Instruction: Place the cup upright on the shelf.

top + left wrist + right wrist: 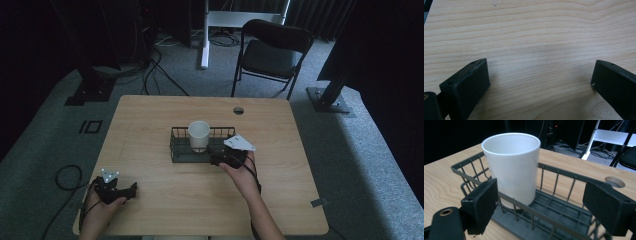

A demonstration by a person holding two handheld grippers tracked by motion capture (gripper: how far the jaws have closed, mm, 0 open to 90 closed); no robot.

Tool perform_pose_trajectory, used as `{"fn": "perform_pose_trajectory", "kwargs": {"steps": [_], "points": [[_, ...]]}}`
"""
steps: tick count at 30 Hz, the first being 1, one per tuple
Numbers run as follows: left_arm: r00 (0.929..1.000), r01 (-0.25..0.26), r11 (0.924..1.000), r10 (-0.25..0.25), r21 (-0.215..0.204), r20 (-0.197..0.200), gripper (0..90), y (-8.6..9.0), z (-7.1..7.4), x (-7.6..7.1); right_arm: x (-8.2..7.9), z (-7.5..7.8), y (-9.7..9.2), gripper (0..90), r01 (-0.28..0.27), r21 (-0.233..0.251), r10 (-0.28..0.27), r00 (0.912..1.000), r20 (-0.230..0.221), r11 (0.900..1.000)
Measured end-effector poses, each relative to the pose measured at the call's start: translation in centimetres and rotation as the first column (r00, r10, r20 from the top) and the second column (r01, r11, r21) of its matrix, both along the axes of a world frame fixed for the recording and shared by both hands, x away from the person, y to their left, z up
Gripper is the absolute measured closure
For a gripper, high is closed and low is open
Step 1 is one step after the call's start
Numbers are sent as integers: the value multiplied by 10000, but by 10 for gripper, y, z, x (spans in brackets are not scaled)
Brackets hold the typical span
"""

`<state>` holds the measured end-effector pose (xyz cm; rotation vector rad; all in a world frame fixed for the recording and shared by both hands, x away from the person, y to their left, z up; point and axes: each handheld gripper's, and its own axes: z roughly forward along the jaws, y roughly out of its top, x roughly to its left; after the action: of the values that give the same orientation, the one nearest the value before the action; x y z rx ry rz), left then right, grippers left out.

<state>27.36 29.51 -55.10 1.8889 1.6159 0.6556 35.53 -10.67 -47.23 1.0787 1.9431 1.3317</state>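
Dim room, dark drapes, a black folding chair (272,52) beyond a pale wooden worktop (150,125). White cup (198,135) stands upright in the left part of a dark wire basket (176,145) at mid-worktop, its base apparently on the basket floor. Right tool (226,159) sits at the basket's near right edge, jaws spread wide, cup between them but untouched. Left tool (131,191) rests near the worktop's near left corner, jaws spread over bare wood.

Beyond my light wooden table (150,130) I see a black folding chair (272,52) — and loose black cables (155,70) on grey carpet (50,130).
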Motion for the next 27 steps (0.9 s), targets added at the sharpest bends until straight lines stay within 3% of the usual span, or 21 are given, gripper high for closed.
{"fn": "perform_pose_trajectory", "kwargs": {"steps": [16,27], "points": [[10000,16,10000,-16,23,-18,20,0,0,0,-11,-12,-34,130,562,16,-562,9984,-87,9984],[10000,20,10000,-20,28,-21,20,0,0,0,-19,-31,-58,130,824,-88,-827,9953,-498,9966]]}}
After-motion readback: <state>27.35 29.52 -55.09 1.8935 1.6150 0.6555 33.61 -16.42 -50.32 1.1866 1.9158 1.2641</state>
